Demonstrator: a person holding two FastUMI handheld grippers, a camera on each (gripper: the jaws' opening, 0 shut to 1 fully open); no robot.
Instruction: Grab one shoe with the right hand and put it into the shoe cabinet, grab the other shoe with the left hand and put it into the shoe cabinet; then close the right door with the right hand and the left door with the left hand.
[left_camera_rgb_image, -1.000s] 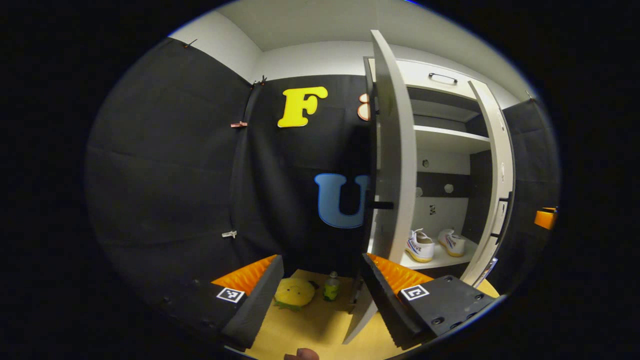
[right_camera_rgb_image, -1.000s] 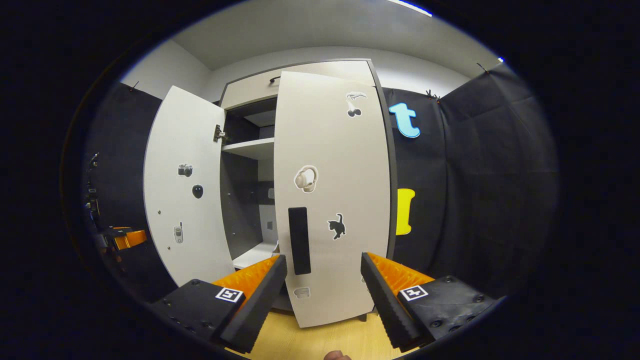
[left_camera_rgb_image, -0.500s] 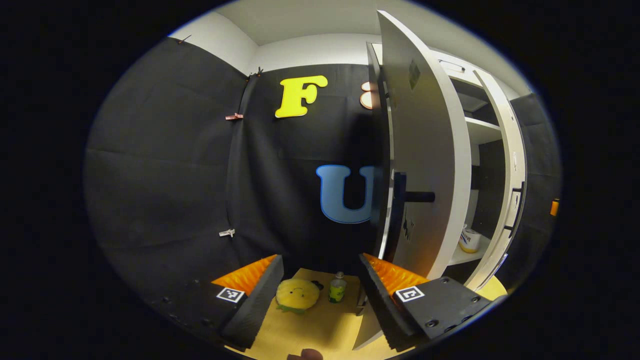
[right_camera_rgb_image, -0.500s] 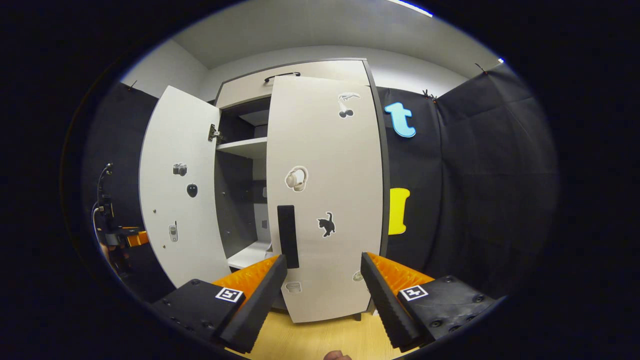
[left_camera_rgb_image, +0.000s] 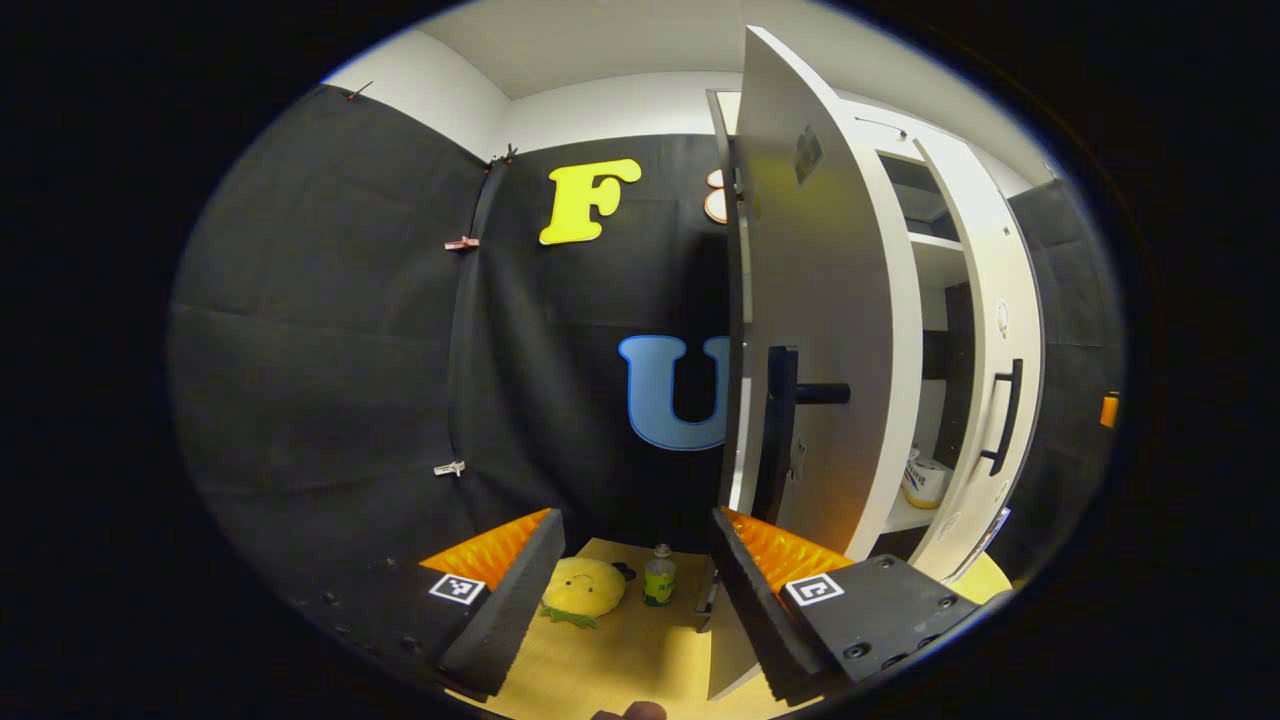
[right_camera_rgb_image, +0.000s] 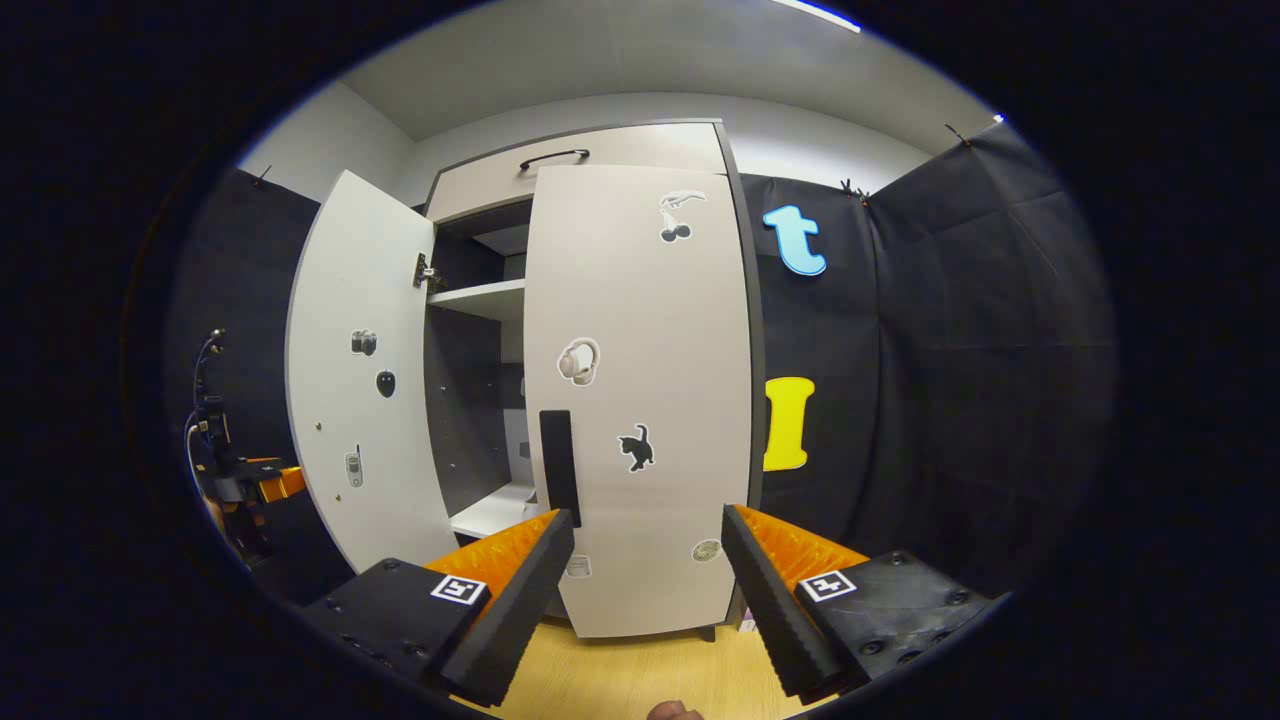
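The left gripper view looks past the edge of the shoe cabinet (left_camera_rgb_image: 905, 160) from its left side. The left door (left_camera_rgb_image: 830, 300) stands partly open just ahead, its dark handle (left_camera_rgb_image: 790, 420) projecting toward the camera, and the right door (left_camera_rgb_image: 990, 330) lies beyond it, swung most of the way toward the cabinet front, with its own handle (left_camera_rgb_image: 1005, 415) visible. Through the gap between the doors, one white shoe (left_camera_rgb_image: 925, 482) rests on the low shelf (left_camera_rgb_image: 900, 515); a second shoe cannot be made out. An upper shelf (left_camera_rgb_image: 935, 242) appears bare. On the wooden floor (left_camera_rgb_image: 630, 650) beside the cabinet sit a yellow plush toy (left_camera_rgb_image: 583, 588) and a small green bottle (left_camera_rgb_image: 657, 577), close together. The left gripper (left_camera_rgb_image: 635, 590) has its jaws spread wide and holds nothing. The right gripper view faces the cabinet front (right_camera_rgb_image: 600, 160): the right door (right_camera_rgb_image: 645, 400), bearing several stickers and a dark handle (right_camera_rgb_image: 560, 465), is nearly closed, while the left door (right_camera_rgb_image: 360, 370) stands open, exposing the dark interior and a pale shelf (right_camera_rgb_image: 485, 298). The right gripper (right_camera_rgb_image: 648, 590) is likewise wide open and empty, near the right door's lower part but apart from it. At far left, the other gripper (right_camera_rgb_image: 255, 482) appears beyond the open door.
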